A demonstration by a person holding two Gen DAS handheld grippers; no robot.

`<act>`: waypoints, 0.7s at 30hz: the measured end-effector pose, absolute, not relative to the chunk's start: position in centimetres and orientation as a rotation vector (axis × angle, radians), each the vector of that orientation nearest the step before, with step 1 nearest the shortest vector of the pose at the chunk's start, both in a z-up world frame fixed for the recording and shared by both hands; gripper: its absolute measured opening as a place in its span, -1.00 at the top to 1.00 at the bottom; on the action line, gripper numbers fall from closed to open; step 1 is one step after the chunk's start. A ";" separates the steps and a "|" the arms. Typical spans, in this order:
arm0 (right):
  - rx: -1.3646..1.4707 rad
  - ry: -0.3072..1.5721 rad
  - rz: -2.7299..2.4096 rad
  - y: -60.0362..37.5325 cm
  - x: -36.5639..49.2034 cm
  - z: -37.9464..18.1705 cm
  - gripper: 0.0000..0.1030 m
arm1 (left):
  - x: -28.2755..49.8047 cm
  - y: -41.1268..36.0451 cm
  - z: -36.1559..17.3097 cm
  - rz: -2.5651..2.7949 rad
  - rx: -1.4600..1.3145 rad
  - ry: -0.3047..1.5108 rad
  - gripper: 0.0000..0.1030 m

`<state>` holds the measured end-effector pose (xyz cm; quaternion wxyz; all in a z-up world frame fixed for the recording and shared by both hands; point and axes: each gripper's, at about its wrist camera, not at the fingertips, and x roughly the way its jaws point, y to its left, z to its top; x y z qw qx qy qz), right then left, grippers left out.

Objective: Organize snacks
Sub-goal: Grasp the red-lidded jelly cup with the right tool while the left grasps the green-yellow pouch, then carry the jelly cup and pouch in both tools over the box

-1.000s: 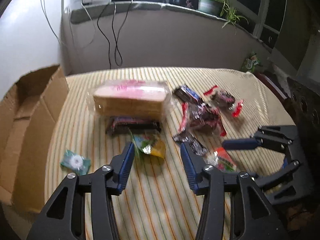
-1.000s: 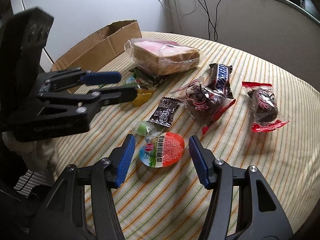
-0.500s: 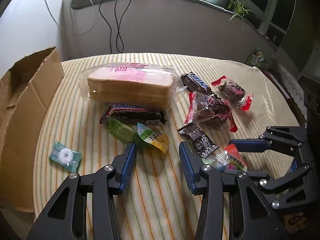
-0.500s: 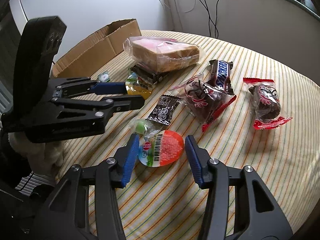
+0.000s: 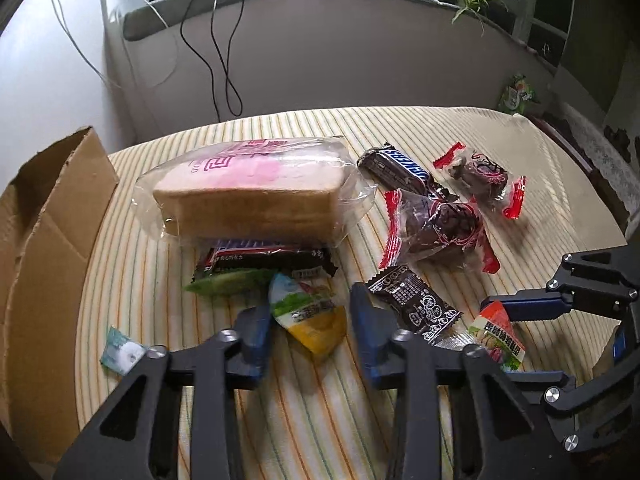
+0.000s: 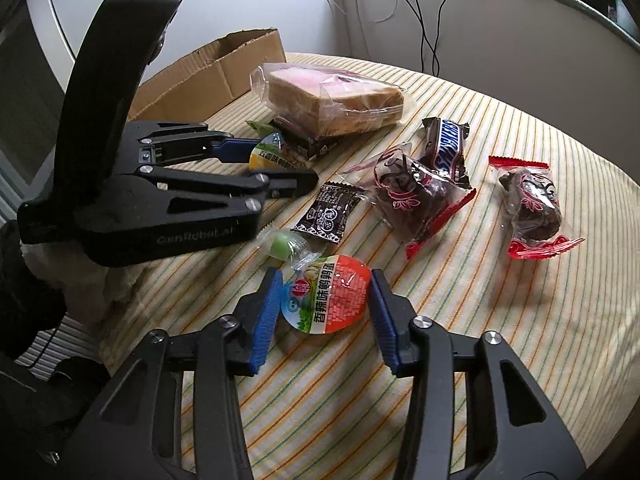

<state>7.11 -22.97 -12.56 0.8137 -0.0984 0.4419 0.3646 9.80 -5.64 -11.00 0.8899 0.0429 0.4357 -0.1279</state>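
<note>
Snacks lie on a striped tablecloth (image 5: 532,184). My left gripper (image 5: 308,320) is open, its blue fingers on either side of a yellow-green egg-shaped pack (image 5: 310,316); the pack also shows in the right wrist view (image 6: 270,154). My right gripper (image 6: 326,300) is open around a red-green egg-shaped pack (image 6: 326,300), seen in the left wrist view too (image 5: 496,332). Whether the pads touch either pack I cannot tell. A bagged bread loaf (image 5: 256,196) lies on a dark bar (image 5: 268,260).
An open cardboard box (image 5: 44,248) stands at the left edge. A Snickers bar (image 5: 400,168), two red-wrapped dark cakes (image 5: 436,228), a small black packet (image 5: 416,304), a mint candy (image 5: 120,352) and a green candy (image 6: 282,242) lie around.
Both grippers moved forward onto their egg-shaped packs. Their jaws have narrowed around the packs. The snacks themselves have not moved.
</note>
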 end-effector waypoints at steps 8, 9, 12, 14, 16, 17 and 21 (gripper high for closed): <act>-0.193 0.945 0.764 -23.8 6.9 -12.2 0.24 | 8.5 -5.2 -10.6 -0.293 0.066 0.900 0.45; -0.191 0.944 0.761 -23.9 6.9 -12.1 0.25 | 8.4 -5.0 -10.5 -0.298 0.055 0.899 0.45; -0.183 0.941 0.753 -24.0 6.6 -11.8 0.25 | 7.6 -4.4 -9.9 -0.310 0.020 0.889 0.45; -0.182 0.935 0.747 -24.2 6.4 -11.5 0.25 | 7.0 -4.1 -9.4 -0.316 0.001 0.877 0.45; -0.177 0.927 0.743 -24.5 6.1 -11.1 0.25 | 6.4 -3.8 -8.8 -0.319 -0.011 0.860 0.45; -0.176 0.922 0.741 -24.6 6.0 -10.8 0.25 | 6.1 -3.6 -8.5 -0.320 -0.016 0.850 0.45; -0.174 0.899 0.735 -24.6 5.5 -9.7 0.25 | 5.1 -2.9 -7.3 -0.316 -0.036 0.818 0.45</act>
